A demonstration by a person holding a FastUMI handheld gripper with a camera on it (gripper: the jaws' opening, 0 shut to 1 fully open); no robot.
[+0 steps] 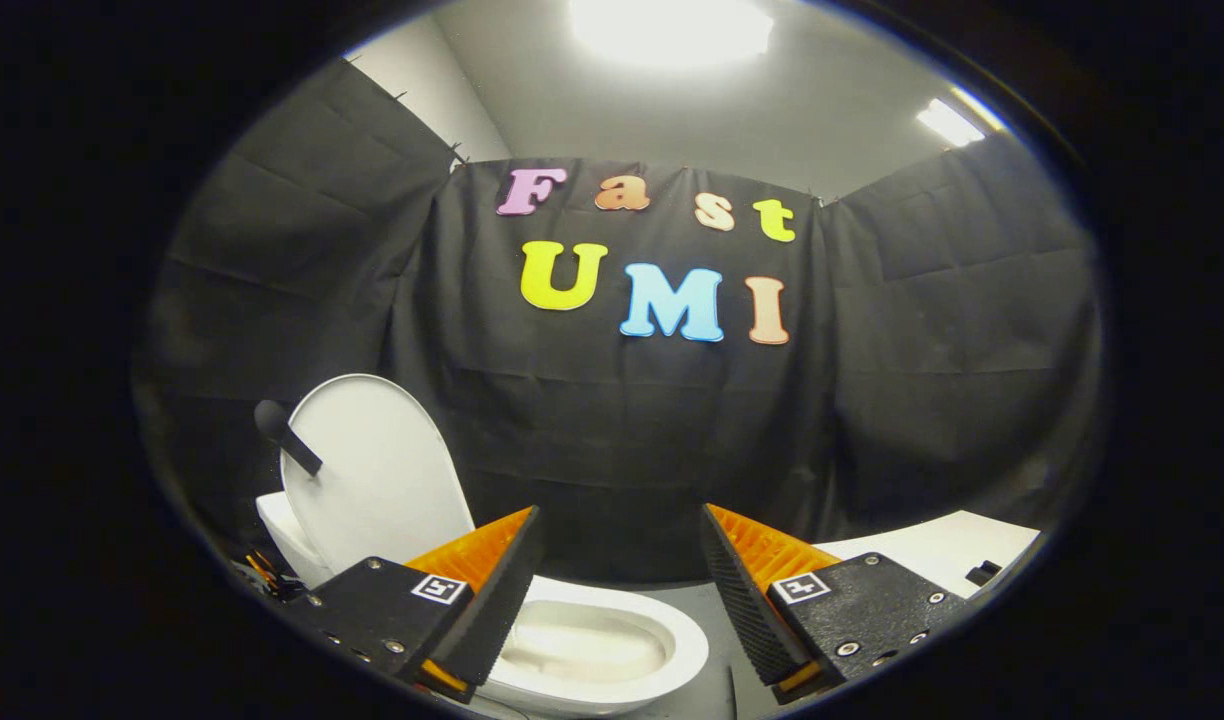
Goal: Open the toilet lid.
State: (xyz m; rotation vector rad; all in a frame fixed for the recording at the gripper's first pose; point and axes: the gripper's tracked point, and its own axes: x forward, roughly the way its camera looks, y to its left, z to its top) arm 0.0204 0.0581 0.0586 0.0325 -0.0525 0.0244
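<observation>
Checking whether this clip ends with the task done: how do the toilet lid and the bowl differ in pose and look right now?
The toilet lid stands raised, near upright, while the bowl lies low and open-topped. The lid carries a dark handle; the bowl shows none. The open gripper holds neither, its fingers apart above the bowl, the lid beyond the left one. Both are white.

white board (947,550) (right side), ceiling lights (672,30)
</observation>
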